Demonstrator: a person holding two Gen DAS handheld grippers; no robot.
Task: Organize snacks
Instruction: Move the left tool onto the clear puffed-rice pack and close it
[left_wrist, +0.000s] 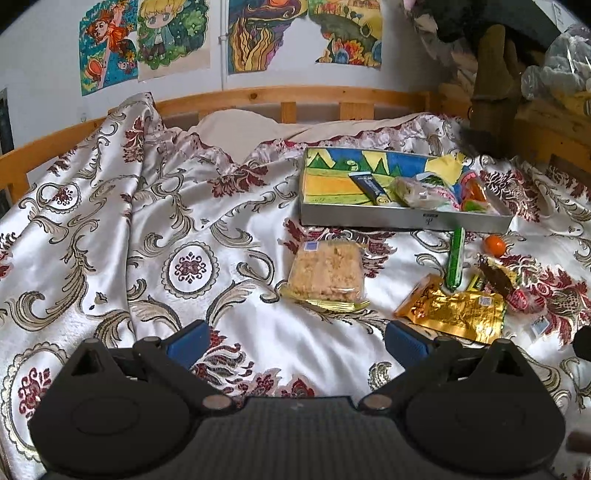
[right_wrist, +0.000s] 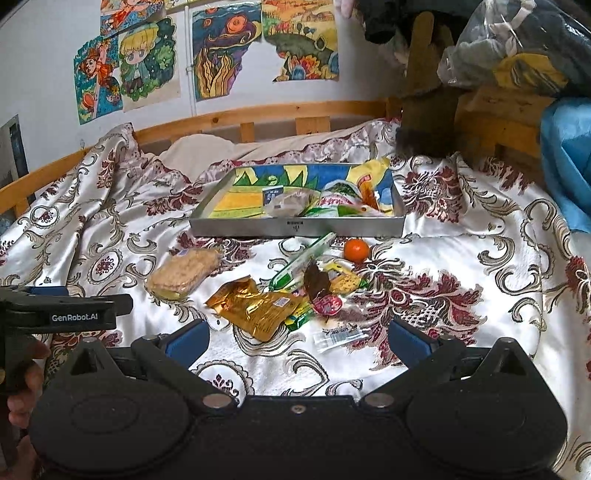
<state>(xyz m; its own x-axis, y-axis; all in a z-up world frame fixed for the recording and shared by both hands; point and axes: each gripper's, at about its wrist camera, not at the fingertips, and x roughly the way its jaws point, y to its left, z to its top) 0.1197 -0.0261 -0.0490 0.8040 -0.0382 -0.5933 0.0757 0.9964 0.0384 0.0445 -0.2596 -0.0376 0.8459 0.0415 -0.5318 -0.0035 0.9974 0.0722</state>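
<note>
Both claws — left gripper (left_wrist: 293, 341), right gripper (right_wrist: 297, 341) — gape empty; crinkly gold foil snack pouch (right_wrist: 255, 308) — light, slippery, pinch its edge.

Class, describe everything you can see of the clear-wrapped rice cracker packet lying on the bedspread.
The rice cracker packet is a flat, roughly rectangular block of pale, grainy, beige pieces sealed in clear plastic, with a small blue and white label at one corner and a yellow-gold strip along its near edge. It lies flat on the patterned satin bedspread, in front of the metal tray and apart from it. It looks unopened. Neither gripper touches it, and the gold foil pouch lies separately beside it.
</note>
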